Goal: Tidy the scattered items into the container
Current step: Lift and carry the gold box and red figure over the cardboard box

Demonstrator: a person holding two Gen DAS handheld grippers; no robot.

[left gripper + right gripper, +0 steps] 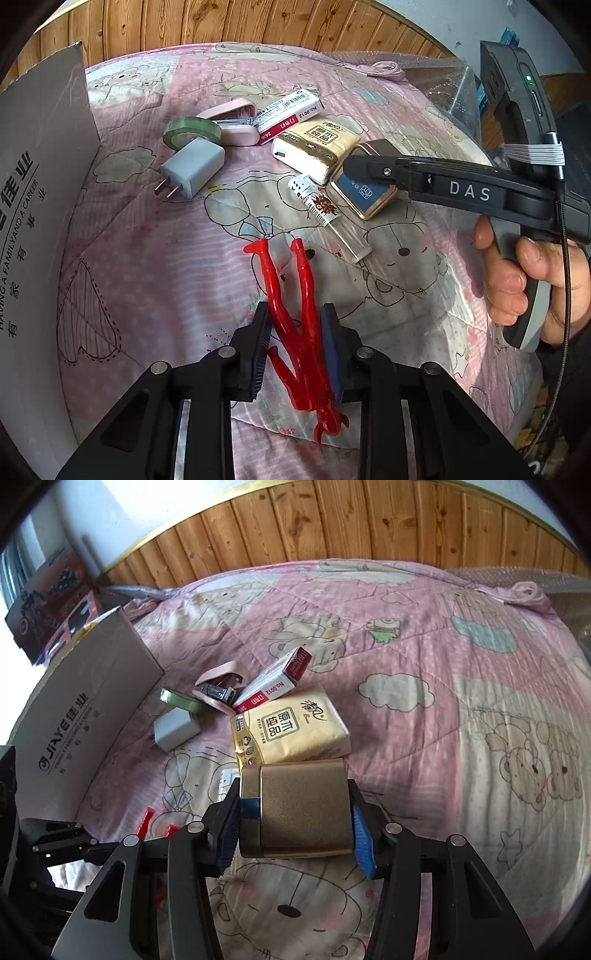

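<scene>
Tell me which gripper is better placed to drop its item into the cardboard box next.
Left. The left gripper brackets the red figure right beside the cardboard box; the right gripper, around the gold case, is farther away.

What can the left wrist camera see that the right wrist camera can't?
Only the left wrist view shows the whole red figure between the left gripper pads, a clear tube, and the person's hand.

Only the right wrist view shows the gold case up close between the right gripper pads, plus printed boxes by the wall.

Both show the cardboard box, white charger, tissue pack and pink quilt.
</scene>
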